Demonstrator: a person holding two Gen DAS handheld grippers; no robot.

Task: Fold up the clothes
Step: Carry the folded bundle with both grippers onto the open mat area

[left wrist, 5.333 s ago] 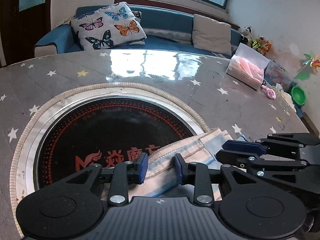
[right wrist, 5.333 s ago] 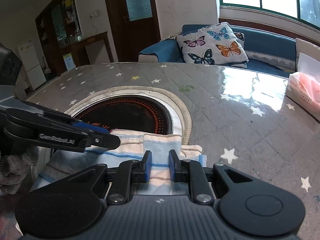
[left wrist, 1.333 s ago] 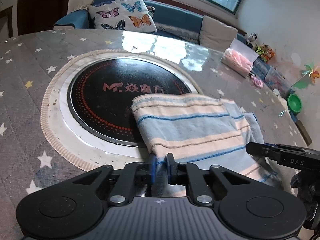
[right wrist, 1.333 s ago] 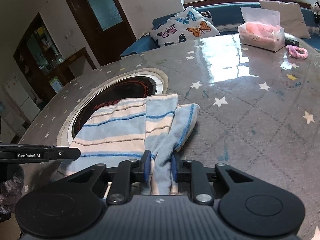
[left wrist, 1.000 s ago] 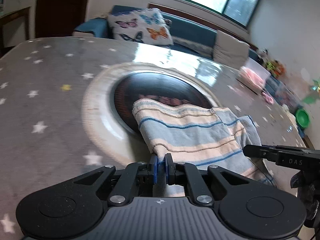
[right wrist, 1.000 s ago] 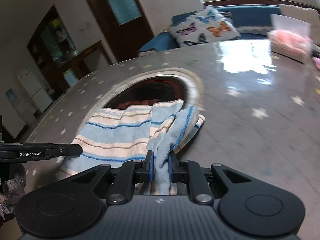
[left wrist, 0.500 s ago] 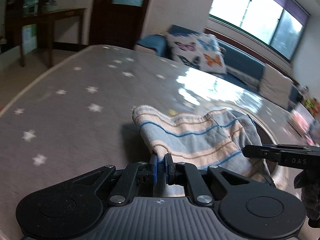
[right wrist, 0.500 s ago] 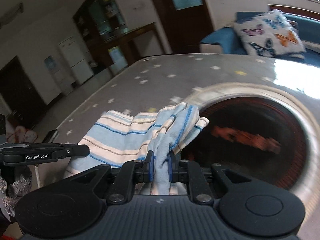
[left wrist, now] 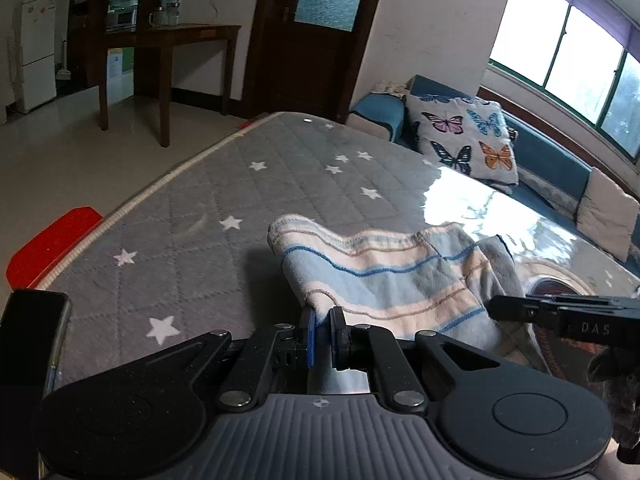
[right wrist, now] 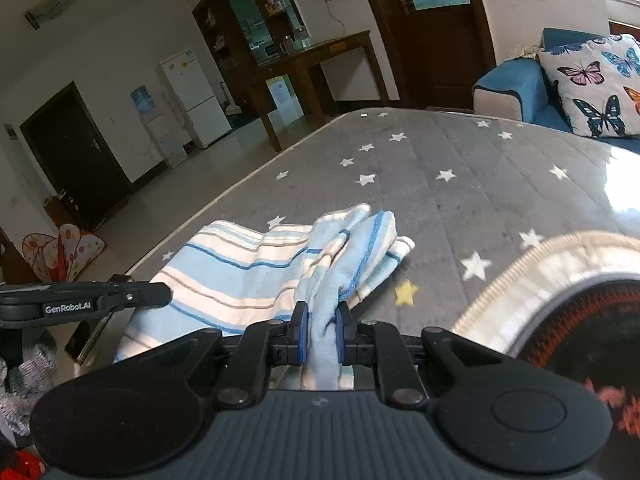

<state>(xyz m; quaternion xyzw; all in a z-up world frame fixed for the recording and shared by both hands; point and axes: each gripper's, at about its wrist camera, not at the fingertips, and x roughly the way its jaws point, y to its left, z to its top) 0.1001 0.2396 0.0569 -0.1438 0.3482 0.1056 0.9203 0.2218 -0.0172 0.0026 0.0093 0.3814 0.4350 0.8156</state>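
Observation:
A folded cloth [left wrist: 384, 268] with light blue, cream and dark blue stripes hangs just above the grey star-patterned table [left wrist: 224, 200]. My left gripper [left wrist: 323, 322] is shut on its near left corner. My right gripper [right wrist: 319, 322] is shut on a bunched thick edge of the same cloth [right wrist: 248, 276] at its right side. In the left wrist view the right gripper's fingers [left wrist: 560, 314] reach in from the right edge. The left gripper's finger [right wrist: 100, 300] shows at the left of the right wrist view. The cloth's far edge droops toward the tabletop.
A round black cooktop [right wrist: 580, 344] with a pale braided rim is set into the table at the right. A dark phone [left wrist: 28, 344] lies near the table's left edge beside a red seat [left wrist: 52, 244]. A blue sofa [left wrist: 540, 160] with a butterfly cushion stands behind.
Both grippers have carried the cloth sideways off the black cooktop toward the table's left part. The views have swung from the sofa and window toward the door and fridge. The grips are unchanged.

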